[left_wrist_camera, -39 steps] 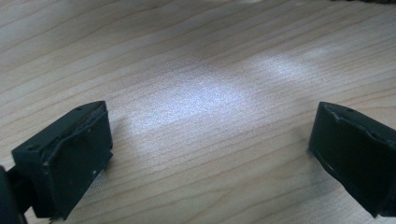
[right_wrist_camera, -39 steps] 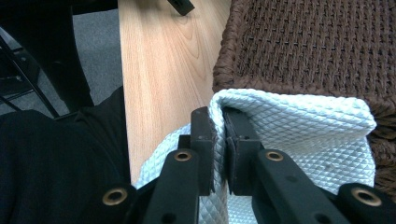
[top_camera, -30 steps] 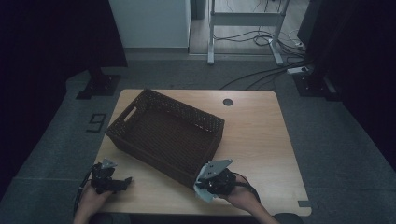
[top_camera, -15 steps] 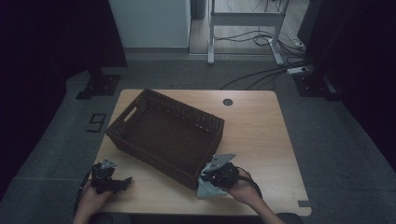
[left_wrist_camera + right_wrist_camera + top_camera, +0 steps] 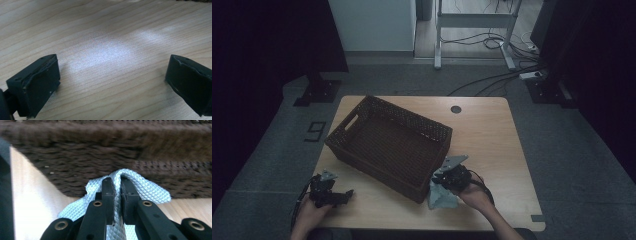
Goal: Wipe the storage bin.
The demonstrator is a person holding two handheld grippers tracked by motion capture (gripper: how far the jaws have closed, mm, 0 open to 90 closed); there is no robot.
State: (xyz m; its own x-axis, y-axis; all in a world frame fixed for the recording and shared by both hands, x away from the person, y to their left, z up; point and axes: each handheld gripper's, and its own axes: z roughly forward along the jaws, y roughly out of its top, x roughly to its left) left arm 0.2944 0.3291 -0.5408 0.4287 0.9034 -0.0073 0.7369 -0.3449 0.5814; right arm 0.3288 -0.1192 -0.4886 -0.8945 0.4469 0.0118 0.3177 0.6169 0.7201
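Right gripper pinches a fold of the pale cloth betw. its jaws; rest of cloth hangs below onto the table, just beside the basket near wall. Left gripper: jaws spread wide over bare wood, well apart from cloth.

place: looks like a lab or test room, not a home
table: lone light wood desk with a cable hole
floor: grey carpet, loose cables, a power strip
surroundings: black curtains, metal stand frame, floor marker "9"
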